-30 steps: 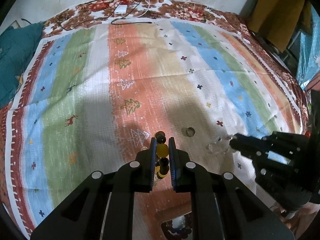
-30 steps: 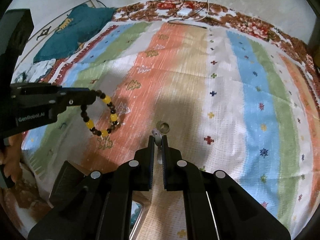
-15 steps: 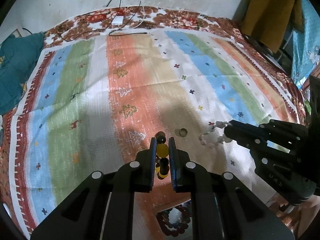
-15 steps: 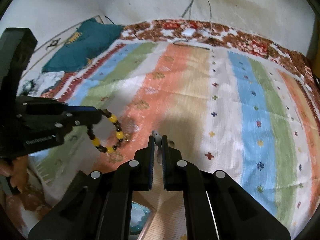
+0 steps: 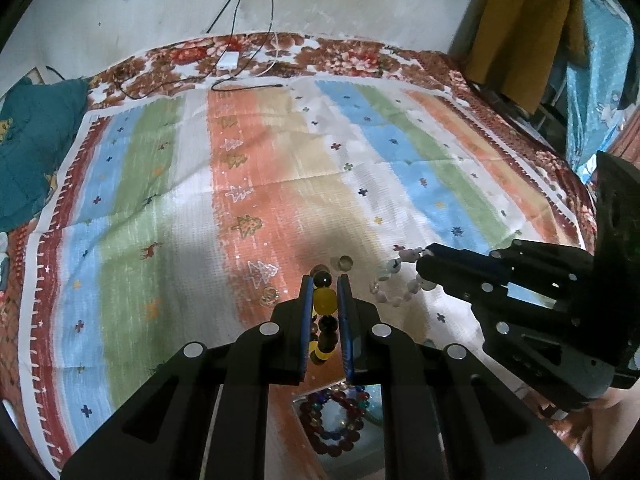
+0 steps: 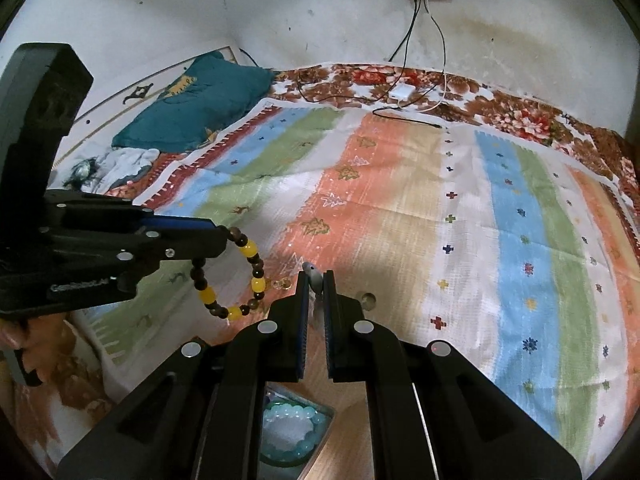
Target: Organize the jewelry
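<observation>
My left gripper (image 5: 323,284) is shut on a bracelet of dark brown and yellow beads (image 5: 324,300), held above the striped cloth; the bracelet hangs as a loop in the right wrist view (image 6: 240,276). My right gripper (image 6: 316,280) is shut on a bracelet of pale white and pink beads (image 5: 394,280), of which one grey bead (image 6: 312,274) shows between the fingers. Below the grippers lies an open box with a multicoloured bead bracelet (image 5: 332,420) and a turquoise bead bracelet (image 6: 292,432).
A small ring (image 5: 345,263) and a clear trinket (image 5: 269,295) lie on the striped cloth (image 5: 280,168). A white charger with cables (image 5: 228,60) lies at the far edge. A teal pillow (image 6: 192,108) sits at the left. Clothes hang at the right.
Both grippers have risen and tilted up with their bracelets, so more wall shows. The box with bracelets has come into view beneath them.
</observation>
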